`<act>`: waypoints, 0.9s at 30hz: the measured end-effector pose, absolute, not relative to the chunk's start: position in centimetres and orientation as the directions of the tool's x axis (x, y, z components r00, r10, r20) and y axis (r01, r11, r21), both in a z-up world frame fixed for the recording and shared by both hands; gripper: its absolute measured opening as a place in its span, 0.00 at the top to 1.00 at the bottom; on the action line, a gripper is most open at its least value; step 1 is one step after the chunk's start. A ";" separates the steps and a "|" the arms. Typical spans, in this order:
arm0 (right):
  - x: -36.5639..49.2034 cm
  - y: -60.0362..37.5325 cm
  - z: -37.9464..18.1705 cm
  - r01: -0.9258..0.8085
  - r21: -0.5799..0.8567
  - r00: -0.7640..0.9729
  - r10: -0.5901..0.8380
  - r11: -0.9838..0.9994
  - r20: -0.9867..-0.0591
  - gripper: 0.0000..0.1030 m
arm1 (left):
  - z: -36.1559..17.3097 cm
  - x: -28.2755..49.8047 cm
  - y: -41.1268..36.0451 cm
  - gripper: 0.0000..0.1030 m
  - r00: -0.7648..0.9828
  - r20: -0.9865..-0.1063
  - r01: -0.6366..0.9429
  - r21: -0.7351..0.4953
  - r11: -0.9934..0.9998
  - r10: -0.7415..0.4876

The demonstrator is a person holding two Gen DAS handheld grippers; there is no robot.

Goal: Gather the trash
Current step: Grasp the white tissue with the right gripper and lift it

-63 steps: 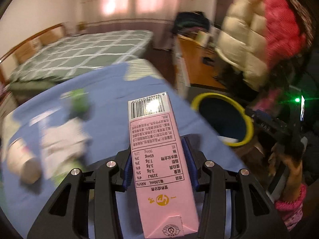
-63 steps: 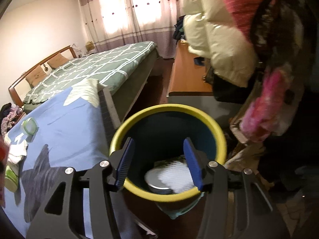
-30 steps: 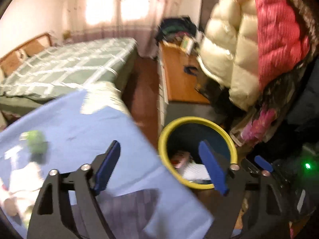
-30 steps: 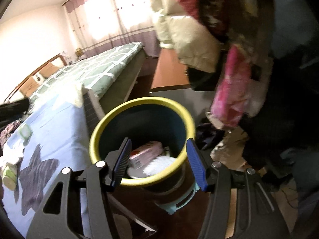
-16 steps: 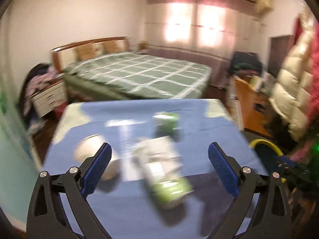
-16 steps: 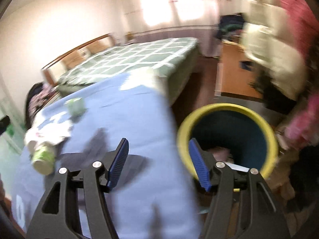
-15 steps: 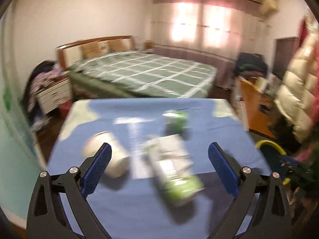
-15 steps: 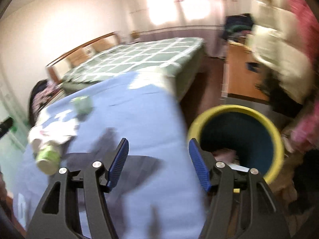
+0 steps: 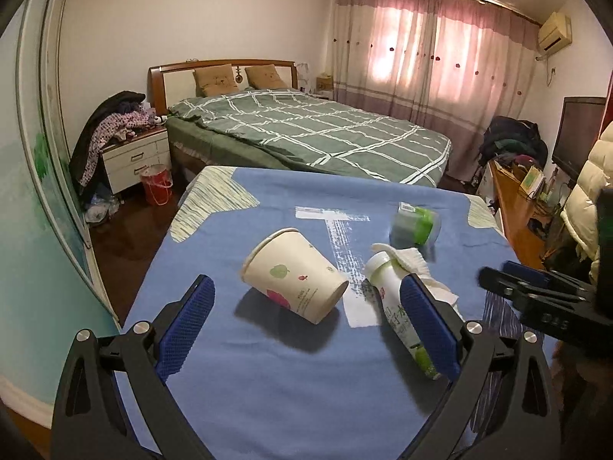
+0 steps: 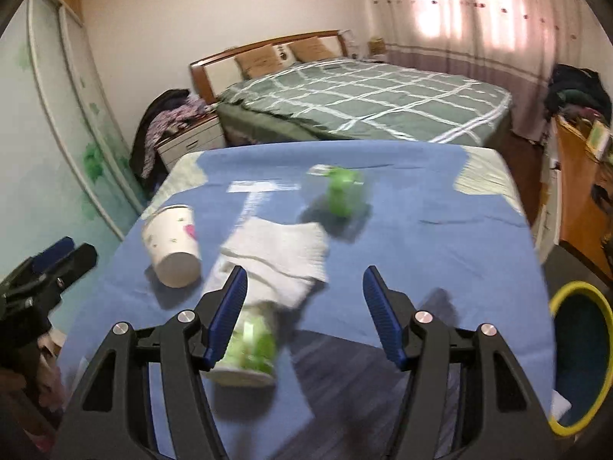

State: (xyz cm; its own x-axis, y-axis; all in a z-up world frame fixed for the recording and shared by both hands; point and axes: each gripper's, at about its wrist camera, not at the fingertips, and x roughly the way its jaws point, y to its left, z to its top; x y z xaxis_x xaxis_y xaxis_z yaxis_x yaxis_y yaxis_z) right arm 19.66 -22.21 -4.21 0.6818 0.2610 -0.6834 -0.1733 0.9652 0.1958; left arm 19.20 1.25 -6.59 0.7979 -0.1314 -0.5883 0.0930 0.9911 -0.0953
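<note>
A paper cup (image 9: 293,275) lies on its side on the blue table (image 9: 268,383), between the wide-open fingers of my empty left gripper (image 9: 306,322). A white-and-green bottle (image 9: 398,306) lies to its right under a white tissue (image 9: 413,264). A small green-capped container (image 9: 415,224) sits farther back. In the right wrist view my right gripper (image 10: 304,303) is open and empty above the bottle (image 10: 249,349) and tissue (image 10: 279,253), with the cup (image 10: 172,241) to the left and the green container (image 10: 343,191) beyond. The yellow-rimmed bin (image 10: 582,352) stands at the lower right off the table.
White tape marks (image 9: 345,245) lie on the table. A green checked bed (image 9: 306,126) stands behind the table, a nightstand (image 9: 134,157) with clothes at the left, a wooden desk (image 9: 513,199) at the right. The other gripper (image 9: 544,303) shows at the right edge.
My left gripper dropped the pink carton into the bin, opened wide, then swung back over the table toward the cup. My right gripper swung from the bin to the table.
</note>
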 end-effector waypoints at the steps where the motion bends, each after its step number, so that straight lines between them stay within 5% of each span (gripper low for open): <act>1: 19.9 -21.7 -4.3 -0.183 0.198 0.673 0.269 0.963 -0.689 0.42 | -6.5 19.2 1.0 0.07 0.796 -0.591 0.093 -0.097 0.991 -0.132; 11: 23.3 -18.7 -7.4 -0.200 0.231 0.591 0.305 0.952 -0.747 0.53 | -7.9 19.5 0.9 0.07 0.774 -0.614 0.106 -0.116 0.988 -0.155; 19: 23.4 -19.3 -6.9 -0.182 0.262 0.599 0.318 0.948 -0.735 0.94 | -9.0 20.0 -0.2 0.07 0.752 -0.635 0.127 -0.121 0.984 -0.175; 27: 22.6 -21.9 -4.9 -0.129 0.286 0.665 0.296 0.950 -0.685 0.96 | -9.5 19.9 -1.9 0.07 0.733 -0.651 0.162 -0.116 0.980 -0.199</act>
